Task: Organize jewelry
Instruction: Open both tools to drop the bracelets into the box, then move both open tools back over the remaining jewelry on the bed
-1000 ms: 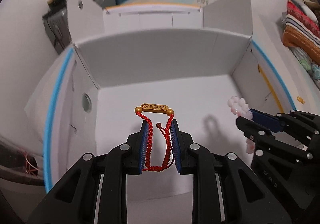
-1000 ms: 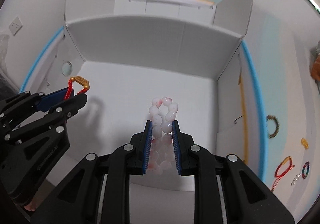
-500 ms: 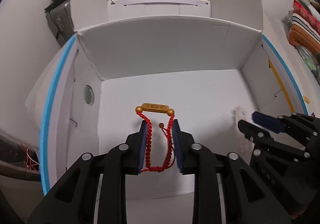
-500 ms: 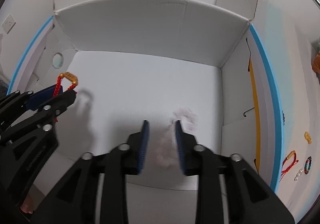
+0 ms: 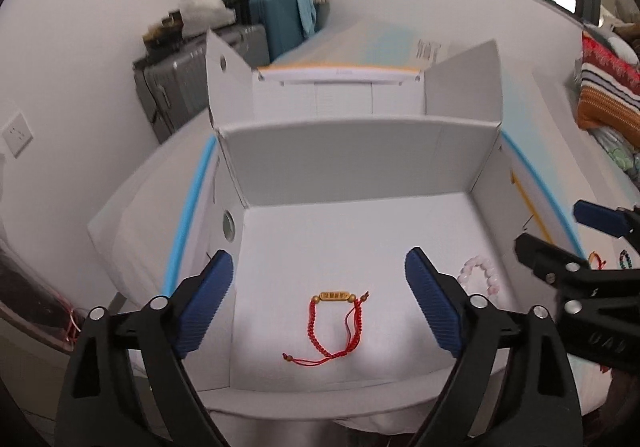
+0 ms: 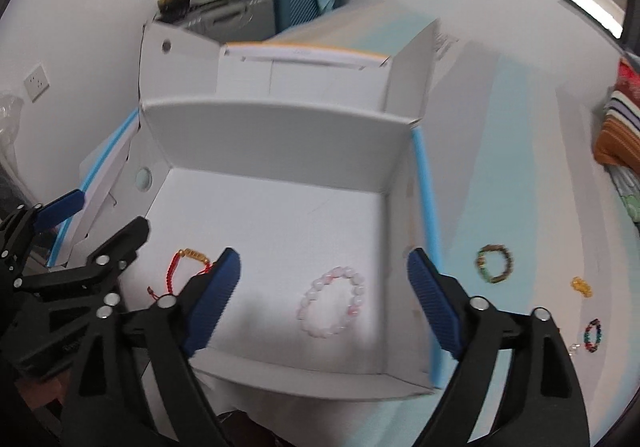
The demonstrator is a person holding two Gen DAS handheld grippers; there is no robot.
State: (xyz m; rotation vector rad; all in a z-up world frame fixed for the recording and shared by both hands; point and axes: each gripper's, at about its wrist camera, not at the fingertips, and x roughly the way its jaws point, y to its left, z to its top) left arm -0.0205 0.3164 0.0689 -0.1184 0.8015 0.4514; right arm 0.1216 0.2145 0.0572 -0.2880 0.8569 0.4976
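Note:
A red cord bracelet with a gold bar (image 5: 335, 321) lies on the floor of the open white box (image 5: 360, 163). It also shows in the right wrist view (image 6: 188, 267). A pink bead bracelet (image 6: 334, 305) lies in the box to its right, and also shows in the left wrist view (image 5: 482, 275). My left gripper (image 5: 320, 299) is wide open and empty above the red bracelet. My right gripper (image 6: 324, 297) is wide open and empty above the pink bracelet.
On the table right of the box lie a green-brown bead bracelet (image 6: 495, 264), a small amber piece (image 6: 581, 284) and a dark multicolour bead bracelet (image 6: 593, 334). Suitcases (image 5: 276, 23) stand against the back wall. Striped cloth (image 5: 608, 95) lies at far right.
Both grippers have opened and pulled back and up. The red cord bracelet and the pink bead bracelet have dropped onto the box floor.

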